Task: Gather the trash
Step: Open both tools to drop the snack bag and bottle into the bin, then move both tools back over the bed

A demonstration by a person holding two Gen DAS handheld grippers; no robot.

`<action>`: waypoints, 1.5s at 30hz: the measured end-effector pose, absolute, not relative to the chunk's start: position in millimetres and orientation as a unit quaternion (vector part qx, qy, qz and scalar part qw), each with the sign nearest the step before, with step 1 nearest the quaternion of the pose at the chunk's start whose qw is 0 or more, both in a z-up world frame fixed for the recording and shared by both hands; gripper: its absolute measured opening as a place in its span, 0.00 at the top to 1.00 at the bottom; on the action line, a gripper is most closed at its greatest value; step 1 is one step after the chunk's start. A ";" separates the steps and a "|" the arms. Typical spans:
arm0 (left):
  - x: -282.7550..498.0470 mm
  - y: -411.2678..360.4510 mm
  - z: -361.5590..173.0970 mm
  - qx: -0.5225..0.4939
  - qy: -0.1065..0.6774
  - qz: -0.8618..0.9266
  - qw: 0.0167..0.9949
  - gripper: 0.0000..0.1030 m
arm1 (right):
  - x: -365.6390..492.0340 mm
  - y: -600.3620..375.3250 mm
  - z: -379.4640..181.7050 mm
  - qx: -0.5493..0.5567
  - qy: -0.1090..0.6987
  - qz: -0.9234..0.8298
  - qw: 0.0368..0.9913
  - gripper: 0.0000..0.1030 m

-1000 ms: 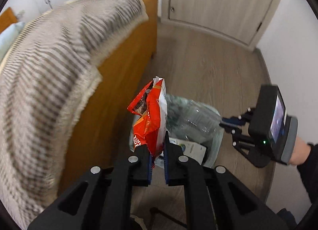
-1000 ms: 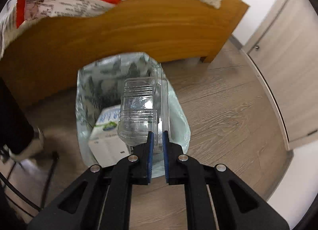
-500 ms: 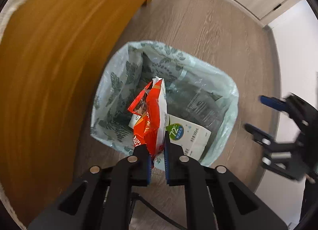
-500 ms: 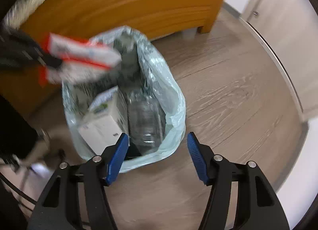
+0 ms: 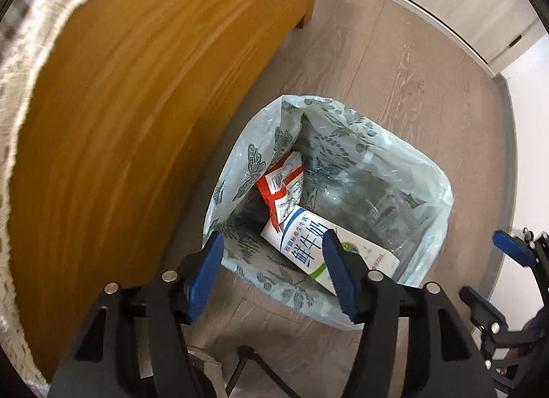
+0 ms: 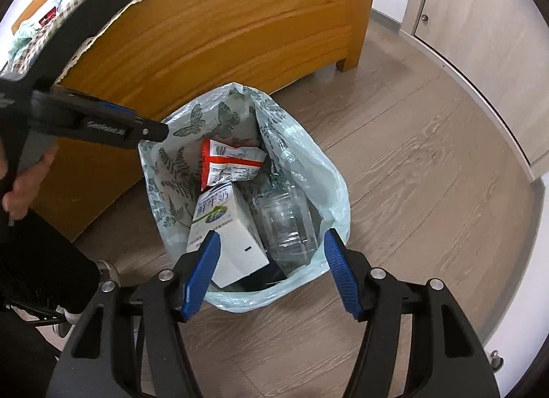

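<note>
1. Wood-look flooring point(image 6: 411, 164) is being shown beside the bed frame point(image 5: 144, 95), with the trash bag point(image 5: 435, 188) standing open on it.
2. Both the left gripper point(image 5: 272, 276) and right gripper point(image 6: 271, 271) are being held spread and empty above it, the left one's jaws having just been opening.
3. Inside, the snack wrapper point(image 6: 233, 162) is being judged light and crinkly, the milk carton point(image 6: 223, 236) stiff, and the clear plastic container point(image 6: 288, 223) slippery and crushable.
4. The bag's thin rim is being judged the best place to pinch.
</note>
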State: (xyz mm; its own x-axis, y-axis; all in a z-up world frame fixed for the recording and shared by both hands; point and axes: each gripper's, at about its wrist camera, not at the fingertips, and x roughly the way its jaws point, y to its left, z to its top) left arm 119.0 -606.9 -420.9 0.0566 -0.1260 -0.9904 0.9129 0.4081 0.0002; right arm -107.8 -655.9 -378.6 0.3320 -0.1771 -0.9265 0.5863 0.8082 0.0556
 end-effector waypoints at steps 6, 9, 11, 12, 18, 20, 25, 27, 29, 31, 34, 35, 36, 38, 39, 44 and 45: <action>110.6 -589.6 -382.8 0.353 0.526 -0.434 0.641 0.25 | -103.8 -659.9 -364.1 0.159 0.542 -0.283 0.775 0.41; 111.0 -580.0 -360.4 0.343 0.507 -0.440 0.657 0.23 | -101.0 -662.6 -349.2 0.147 0.543 -0.304 0.769 0.40; 114.2 -572.1 -341.7 0.327 0.500 -0.443 0.668 0.20 | -98.8 -661.8 -338.0 0.142 0.541 -0.315 0.767 0.38; 115.5 -566.7 -332.0 0.317 0.496 -0.445 0.675 0.18 | -96.7 -660.2 -330.4 0.138 0.540 -0.321 0.765 0.37; 128.9 -527.3 -268.7 0.247 0.476 -0.452 0.713 0.17 | -73.4 -646.1 -292.5 0.105 0.547 -0.343 0.756 0.36; 132.5 -509.0 -233.7 0.225 0.452 -0.473 0.722 0.17 | -61.0 -639.2 -272.0 0.100 0.533 -0.345 0.766 0.36; 157.7 -447.7 -136.1 0.170 0.368 -0.494 0.770 0.08 | -2.3 -605.0 -196.4 0.058 0.474 -0.328 0.815 0.36; 173.4 -423.5 -109.2 0.154 0.343 -0.481 0.792 0.07 | 24.9 -586.8 -165.0 0.046 0.439 -0.319 0.839 0.33; 193.0 -393.6 -87.3 0.131 0.326 -0.468 0.811 0.07 | 49.4 -568.3 -137.7 0.045 0.402 -0.305 0.862 0.29; 216.5 -363.4 -69.1 0.114 0.317 -0.450 0.827 0.07 | 76.4 -544.3 -112.4 0.044 0.364 -0.286 0.885 0.27; 255.1 -324.4 -52.9 0.095 0.306 -0.424 0.847 0.07 | 113.9 -513.2 -86.9 0.038 0.323 -0.267 0.907 0.27; 267.7 -311.8 -50.3 0.090 0.303 -0.413 0.854 0.07 | 124.8 -506.2 -80.8 0.039 0.312 -0.259 0.913 0.27; 282.8 -300.0 -50.0 0.087 0.302 -0.396 0.863 0.07 | 138.3 -496.6 -74.3 0.040 0.300 -0.249 0.920 0.27; 317.2 -277.9 -56.1 0.080 0.311 -0.364 0.874 0.07 | 161.4 -482.6 -66.2 0.043 0.284 -0.233 0.929 0.24; 339.2 -266.2 -62.5 0.076 0.326 -0.344 0.877 0.07 | 178.1 -475.1 -63.1 0.048 0.273 -0.224 0.934 0.24; 415.0 -224.3 -90.4 0.055 0.356 -0.285 0.888 0.07 | 238.9 -458.9 -62.8 0.051 0.247 -0.237 0.938 0.22; 429.5 -216.4 -96.9 0.052 0.357 -0.271 0.892 0.07 | 246.7 -454.9 -62.8 0.055 0.239 -0.241 0.939 0.22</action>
